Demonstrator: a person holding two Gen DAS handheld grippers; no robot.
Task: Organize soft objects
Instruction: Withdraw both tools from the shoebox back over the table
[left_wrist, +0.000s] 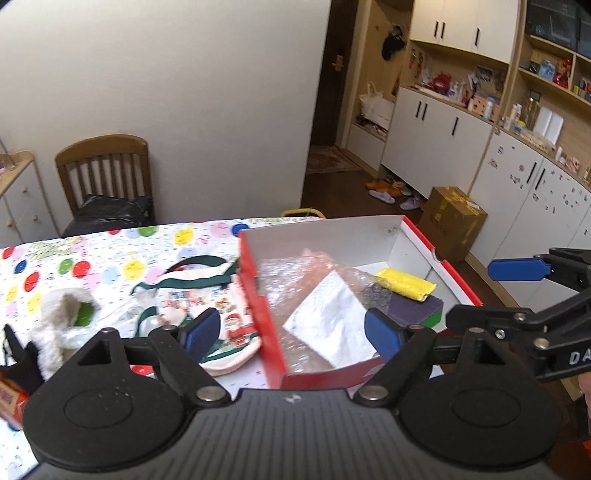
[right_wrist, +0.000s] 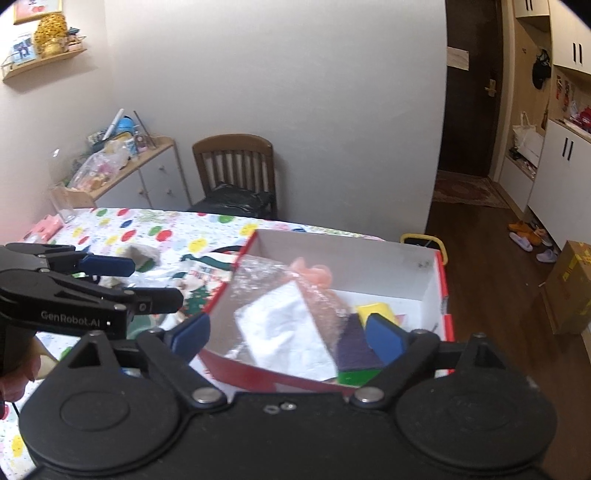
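Observation:
A red box with a white inside (left_wrist: 369, 236) (right_wrist: 369, 258) stands on the table's right part. In it lie bubble wrap (left_wrist: 291, 273) (right_wrist: 258, 273), a white tissue pack (left_wrist: 332, 325) (right_wrist: 284, 328), a yellow sponge (left_wrist: 404, 282) (right_wrist: 375, 310), a purple and green sponge (left_wrist: 410, 308) (right_wrist: 354, 350) and something pink (right_wrist: 314, 273). A Christmas cloth bag (left_wrist: 207, 299) (right_wrist: 199, 277) and a fluffy white item (left_wrist: 62, 314) (right_wrist: 142, 253) lie left of the box. My left gripper (left_wrist: 293, 332) is open and empty above the box's near left wall. My right gripper (right_wrist: 288, 332) is open and empty above the box's near side.
The table has a dotted cloth (left_wrist: 110, 258) (right_wrist: 122, 229). A wooden chair (left_wrist: 107, 173) (right_wrist: 236, 166) with a black bag stands behind it. An orange packet (left_wrist: 11, 398) lies at the near left. A cardboard box (left_wrist: 454, 218) stands on the floor at right.

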